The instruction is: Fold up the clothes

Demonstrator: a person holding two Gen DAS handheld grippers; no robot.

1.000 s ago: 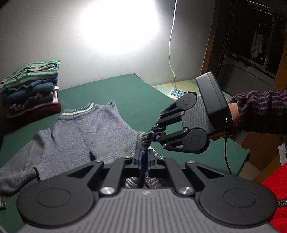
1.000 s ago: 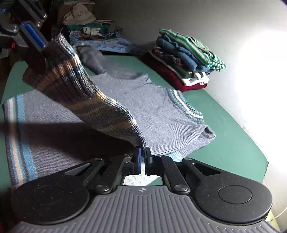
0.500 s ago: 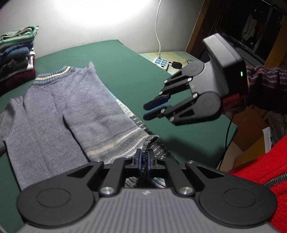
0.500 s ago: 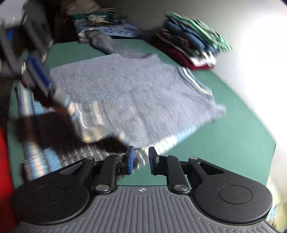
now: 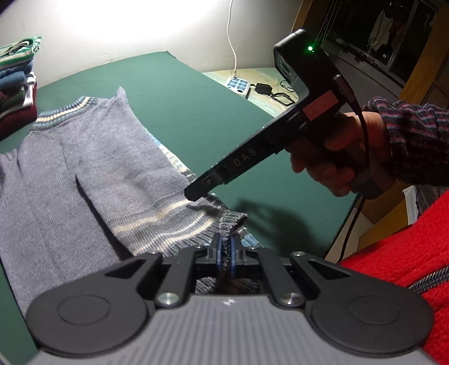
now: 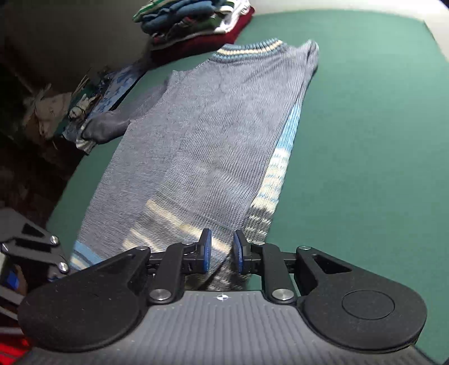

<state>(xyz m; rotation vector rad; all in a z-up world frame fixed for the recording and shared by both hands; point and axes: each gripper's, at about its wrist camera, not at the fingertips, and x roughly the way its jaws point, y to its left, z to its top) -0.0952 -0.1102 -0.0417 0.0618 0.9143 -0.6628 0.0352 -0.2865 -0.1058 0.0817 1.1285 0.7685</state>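
A grey-blue knit sweater with a striped collar lies flat on the green table. One side of it is folded over the body. My left gripper is shut on the ribbed, striped end of that folded part, low over the table's near edge. My right gripper hovers just above the striped band, turned on its side, held by a hand in a plaid sleeve. In the right wrist view its jaws are opening over the sweater, with nothing pressed between the pads.
A stack of folded clothes stands at the table's far corner, also seen as the stack. A power strip and cables lie beyond the far right edge. Loose clothes lie off the left side. A red garment is close at the right.
The right gripper has let go of the striped end, opened and rolled onto its side. The left gripper has sunk with that end, so the folded part now lies on the sweater's body.
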